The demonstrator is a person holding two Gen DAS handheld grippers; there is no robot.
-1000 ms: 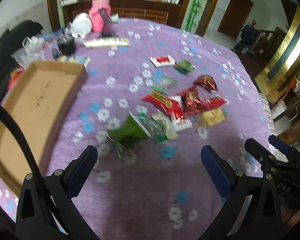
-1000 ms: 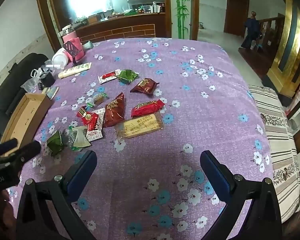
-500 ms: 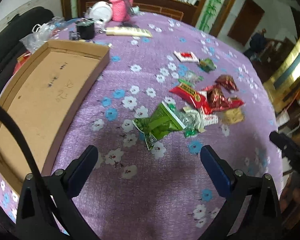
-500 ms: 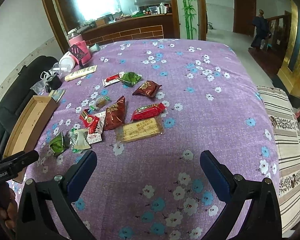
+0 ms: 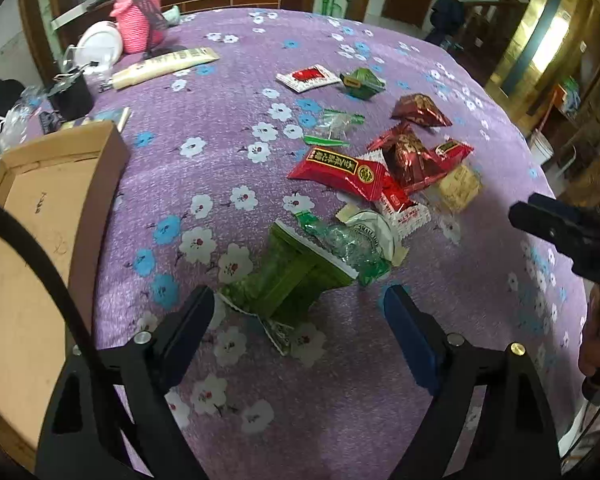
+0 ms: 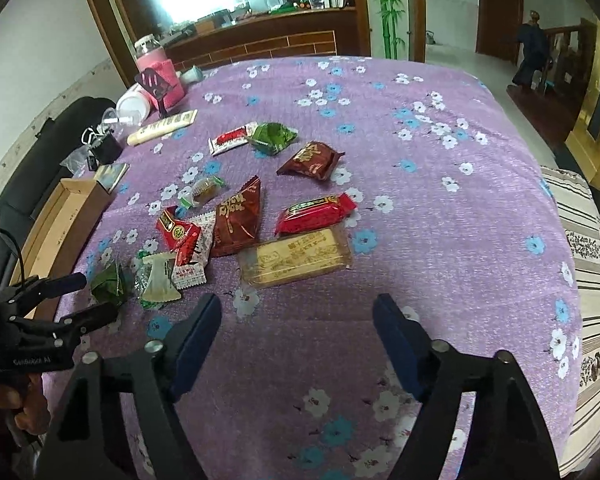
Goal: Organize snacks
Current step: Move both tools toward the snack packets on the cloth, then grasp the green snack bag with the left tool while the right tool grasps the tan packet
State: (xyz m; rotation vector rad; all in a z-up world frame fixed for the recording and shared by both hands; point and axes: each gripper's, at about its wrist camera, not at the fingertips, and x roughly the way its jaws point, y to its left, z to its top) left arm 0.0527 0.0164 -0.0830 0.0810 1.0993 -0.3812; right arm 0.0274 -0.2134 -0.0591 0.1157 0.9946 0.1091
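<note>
Several snack packets lie in a loose heap on the purple flowered tablecloth (image 5: 220, 92). A green packet (image 5: 284, 280) lies nearest, just ahead of my open, empty left gripper (image 5: 300, 316), between its fingertips' line. Beyond it are a clear green wrapper (image 5: 348, 244), a red packet (image 5: 340, 170) and dark red packets (image 5: 410, 156). In the right wrist view my right gripper (image 6: 296, 328) is open and empty, just short of a clear-wrapped biscuit bar (image 6: 296, 258). The green packet (image 6: 108, 282) lies by the left gripper (image 6: 76, 300) there.
An open cardboard box (image 5: 32, 216) lies at the left table edge, also in the right wrist view (image 6: 56, 216). A pink jar (image 5: 136, 20), white lid, long cream tube (image 5: 164, 66) and black cup stand far left. A striped cushion (image 6: 588, 264) lies right.
My left gripper has moved forward and down toward the green packet, which now lies just ahead of its fingertips. My right gripper has come closer to the biscuit bar.
</note>
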